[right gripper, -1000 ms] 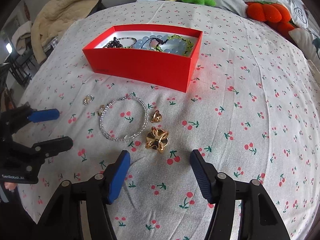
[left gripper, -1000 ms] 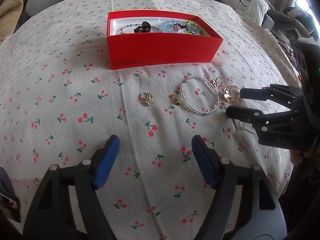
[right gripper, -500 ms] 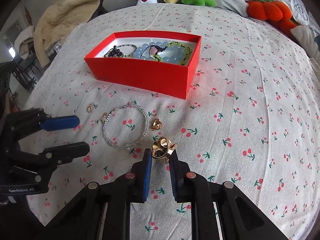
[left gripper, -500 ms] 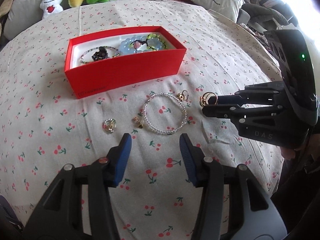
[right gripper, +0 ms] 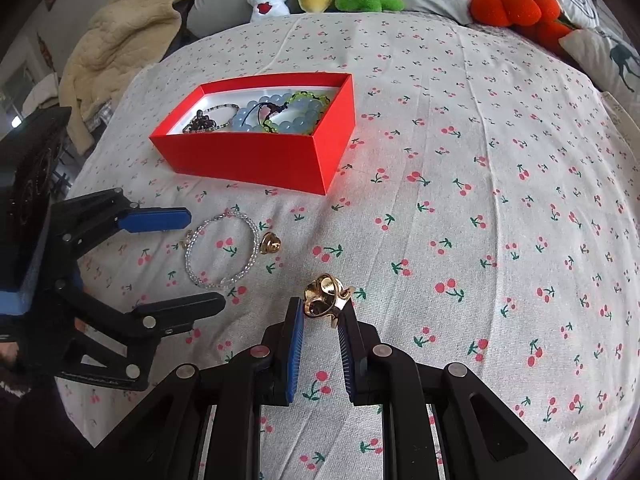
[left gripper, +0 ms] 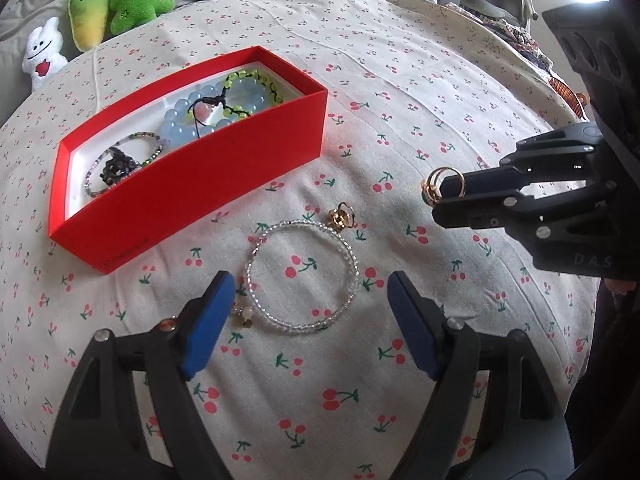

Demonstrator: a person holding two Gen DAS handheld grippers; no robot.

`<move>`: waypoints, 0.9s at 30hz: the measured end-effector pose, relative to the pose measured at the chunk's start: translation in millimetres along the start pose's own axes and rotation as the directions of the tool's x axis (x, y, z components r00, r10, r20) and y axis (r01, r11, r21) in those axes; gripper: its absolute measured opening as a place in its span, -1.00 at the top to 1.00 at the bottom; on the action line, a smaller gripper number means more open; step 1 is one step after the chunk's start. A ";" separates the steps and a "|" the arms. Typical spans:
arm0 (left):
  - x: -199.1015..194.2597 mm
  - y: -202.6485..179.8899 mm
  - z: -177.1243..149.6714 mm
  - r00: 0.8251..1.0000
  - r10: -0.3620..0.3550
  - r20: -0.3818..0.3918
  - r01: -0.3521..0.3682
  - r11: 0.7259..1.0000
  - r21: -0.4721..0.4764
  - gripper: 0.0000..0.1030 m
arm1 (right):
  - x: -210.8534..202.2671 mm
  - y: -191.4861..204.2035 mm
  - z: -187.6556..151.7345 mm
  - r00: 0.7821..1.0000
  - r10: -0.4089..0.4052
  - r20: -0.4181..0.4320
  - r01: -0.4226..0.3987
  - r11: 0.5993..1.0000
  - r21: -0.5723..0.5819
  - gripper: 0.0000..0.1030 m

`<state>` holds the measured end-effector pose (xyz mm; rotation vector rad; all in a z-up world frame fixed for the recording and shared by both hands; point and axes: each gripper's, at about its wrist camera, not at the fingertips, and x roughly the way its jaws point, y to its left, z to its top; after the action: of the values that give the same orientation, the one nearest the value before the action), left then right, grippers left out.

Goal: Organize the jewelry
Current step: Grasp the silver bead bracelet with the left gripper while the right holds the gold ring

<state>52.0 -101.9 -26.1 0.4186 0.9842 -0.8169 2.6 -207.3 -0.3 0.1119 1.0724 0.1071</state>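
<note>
Since the right gripper pinches the gold ring only at its tips (left gripper opening, empty, over the beaded bracelet), a jolt could drop it short of the red box.

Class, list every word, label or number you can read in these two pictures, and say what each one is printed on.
"D.A.S": on the black body of the right gripper, seen from the left wrist camera.
Pale print low on the long side of the red box: too small and blurred to read.
Nothing else readable.
</note>
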 end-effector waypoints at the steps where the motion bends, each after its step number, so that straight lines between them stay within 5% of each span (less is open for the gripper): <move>1: 3.4 0.0 0.2 1.000 -0.004 -0.011 0.004 1.000 0.002 -0.53 | -0.3 -1.2 0.3 1.000 0.003 -0.001 -0.002 1.000 0.003 0.66; 10: 10.9 -4.6 -2.5 1.000 0.005 -0.016 -0.005 1.000 0.030 -0.52 | 1.0 -7.3 3.3 1.000 0.015 -0.008 -0.015 1.000 0.024 0.66; 20: 7.5 -4.2 -3.8 1.000 0.020 -0.009 -0.020 1.000 0.011 -0.13 | -2.7 -5.3 8.1 1.000 0.017 0.007 -0.017 0.999 0.035 0.66; 27: 0.4 -3.0 -3.5 0.999 0.035 0.002 -0.035 0.999 -0.006 -0.08 | -2.8 -2.5 10.5 1.000 0.015 0.006 -0.015 0.999 0.039 0.66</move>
<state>47.9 -101.7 -28.1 0.4286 0.9741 -0.7823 10.6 -210.6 6.7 0.1558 1.0679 0.0995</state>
